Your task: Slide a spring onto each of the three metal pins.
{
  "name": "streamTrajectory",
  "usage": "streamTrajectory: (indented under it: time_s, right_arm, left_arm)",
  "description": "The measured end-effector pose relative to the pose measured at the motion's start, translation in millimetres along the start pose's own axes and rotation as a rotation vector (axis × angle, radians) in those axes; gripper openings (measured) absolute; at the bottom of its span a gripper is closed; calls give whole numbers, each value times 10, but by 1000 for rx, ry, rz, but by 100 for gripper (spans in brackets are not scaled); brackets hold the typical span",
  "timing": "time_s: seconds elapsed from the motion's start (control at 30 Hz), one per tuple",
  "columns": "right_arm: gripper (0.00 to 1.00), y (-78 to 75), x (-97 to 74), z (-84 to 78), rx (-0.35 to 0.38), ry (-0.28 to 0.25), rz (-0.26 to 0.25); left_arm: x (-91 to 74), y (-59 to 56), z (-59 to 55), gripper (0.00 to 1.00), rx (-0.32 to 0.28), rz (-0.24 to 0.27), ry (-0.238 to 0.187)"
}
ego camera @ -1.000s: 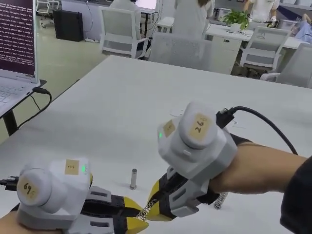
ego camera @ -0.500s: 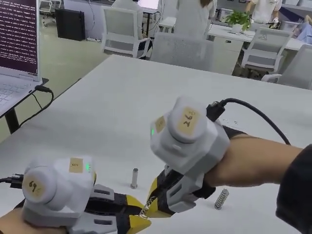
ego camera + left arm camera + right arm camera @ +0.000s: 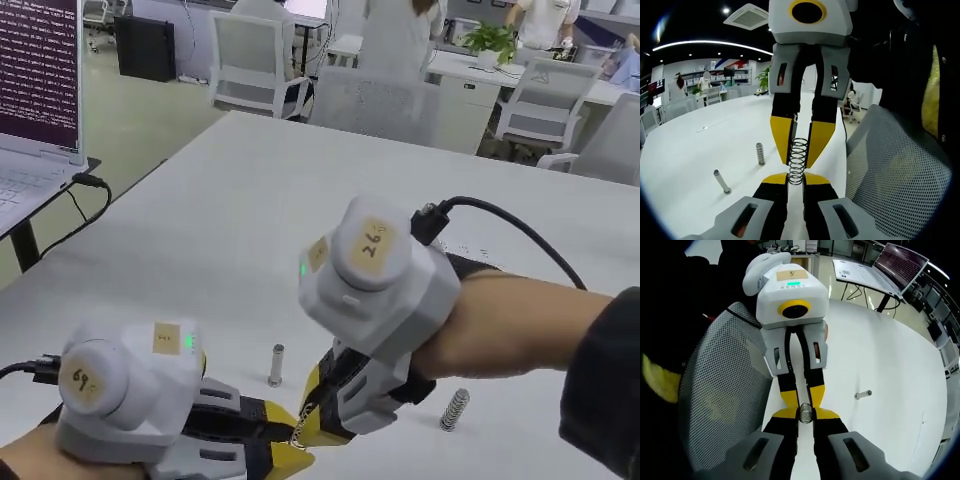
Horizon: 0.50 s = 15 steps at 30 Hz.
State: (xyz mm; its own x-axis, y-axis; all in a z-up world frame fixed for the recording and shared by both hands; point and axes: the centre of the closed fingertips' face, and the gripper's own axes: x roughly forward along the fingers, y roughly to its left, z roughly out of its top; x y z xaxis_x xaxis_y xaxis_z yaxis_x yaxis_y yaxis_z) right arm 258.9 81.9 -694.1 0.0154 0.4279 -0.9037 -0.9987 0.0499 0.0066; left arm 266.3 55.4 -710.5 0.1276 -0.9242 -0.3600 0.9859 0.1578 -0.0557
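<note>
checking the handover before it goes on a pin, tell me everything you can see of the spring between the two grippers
The spring is a small open-wound coil of bright, silvery wire, with evenly spaced turns and no visible kink. It is held in the air between the two grippers, which face each other tip to tip: one end sits between the yellow tips of the left gripper, the other between those of the right gripper. Both seem to pinch it.

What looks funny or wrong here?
One spring is pinched by both the left gripper and the right gripper at once, with the two grippers facing each other tip to tip. That looks odd, though it may just be a hand-over. Nothing looks spilled or broken.
</note>
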Motion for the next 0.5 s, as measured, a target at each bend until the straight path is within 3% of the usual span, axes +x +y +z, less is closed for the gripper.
streamTrajectory:
  time_s: [0.2,0.5]
  right_arm:
    - [8,-11,3,-10,-4,10,1]
    - [8,-42,-5,-59,-8,24,-10]
  left_arm:
    - [-6,5,-24,4,8,4,13]
    - [-26,23,-15,14,-16,13,3]
